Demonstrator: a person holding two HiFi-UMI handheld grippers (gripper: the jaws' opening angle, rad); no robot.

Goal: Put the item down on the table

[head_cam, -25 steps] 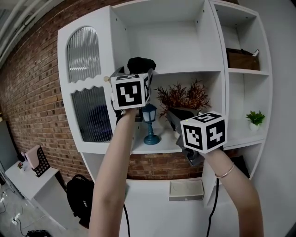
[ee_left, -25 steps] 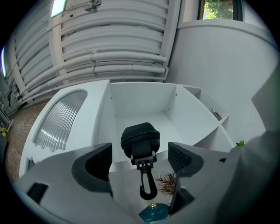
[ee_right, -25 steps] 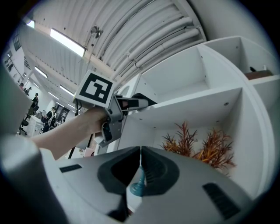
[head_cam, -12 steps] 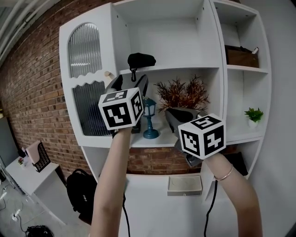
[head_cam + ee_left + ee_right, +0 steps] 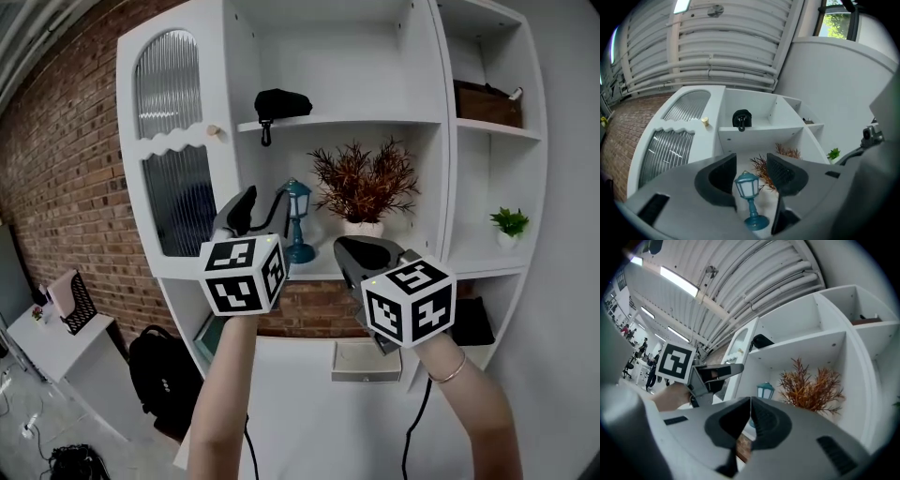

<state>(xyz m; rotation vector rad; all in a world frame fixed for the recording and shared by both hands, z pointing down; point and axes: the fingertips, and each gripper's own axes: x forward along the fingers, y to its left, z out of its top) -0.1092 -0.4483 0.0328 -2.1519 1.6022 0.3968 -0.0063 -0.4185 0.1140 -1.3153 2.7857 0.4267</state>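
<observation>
The black pouch point(image 5: 283, 102) is seen at the upper shelf's point(image 5: 375, 121) front edge, well above the closing, empty jaws of the left gripper point(image 5: 261, 208). Only that gripper's view shows a blue lantern point(image 5: 748, 183) framed beyond them. The right gripper's point(image 5: 750, 414) jaws are pressed together.

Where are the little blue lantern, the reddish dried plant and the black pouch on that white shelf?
blue lantern point(image 5: 297, 201), head view, its glass head.
reddish plant point(image 5: 364, 181), head view, middle of its branches.
black pouch point(image 5: 282, 101), head view, its body.

Three views, all toward lantern point(image 5: 297, 201)
</observation>
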